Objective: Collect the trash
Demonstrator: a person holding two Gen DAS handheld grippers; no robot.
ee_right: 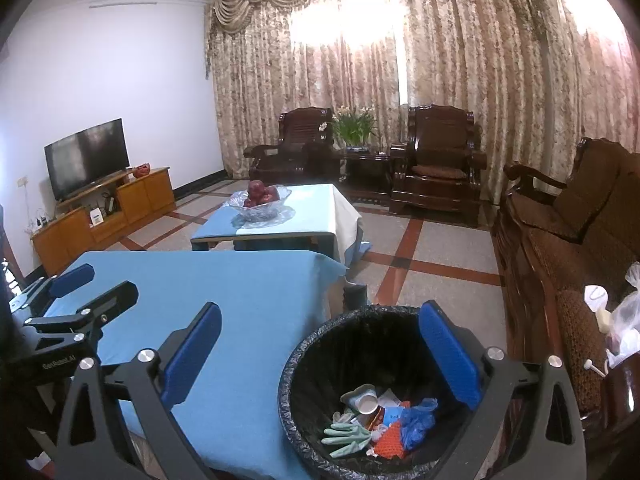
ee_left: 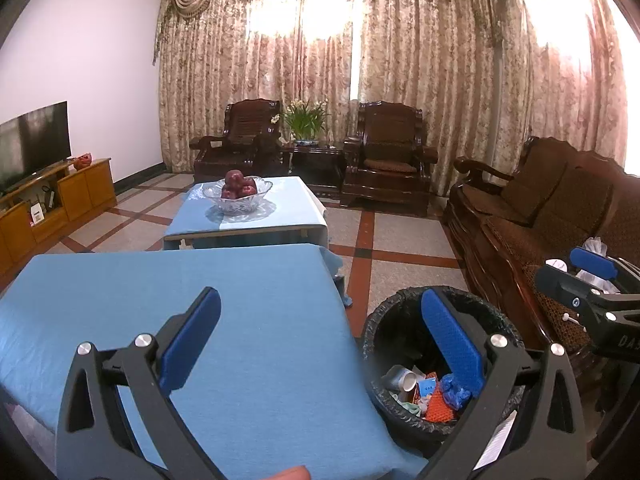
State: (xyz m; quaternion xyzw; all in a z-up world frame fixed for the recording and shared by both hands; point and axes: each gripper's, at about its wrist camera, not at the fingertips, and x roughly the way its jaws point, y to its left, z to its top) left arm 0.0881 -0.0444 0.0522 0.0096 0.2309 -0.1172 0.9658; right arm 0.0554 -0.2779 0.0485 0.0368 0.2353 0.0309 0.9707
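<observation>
Beside the table [ee_right: 224,320], the lined bin [ee_right: 320,344] catches trash [ee_right: 376,420] easily; left gripper [ee_left: 320,344] and right gripper [ee_right: 320,352] gape wide, empty.

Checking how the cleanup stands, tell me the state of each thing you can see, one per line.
Left gripper: open, holding nothing.
Right gripper: open, holding nothing.
Bin: upright, black liner, trash at the bottom.
Near table: blue cloth, bare.
Glass bowl: upright, holding red fruit.
Television: off.
Curtains: drawn.
</observation>
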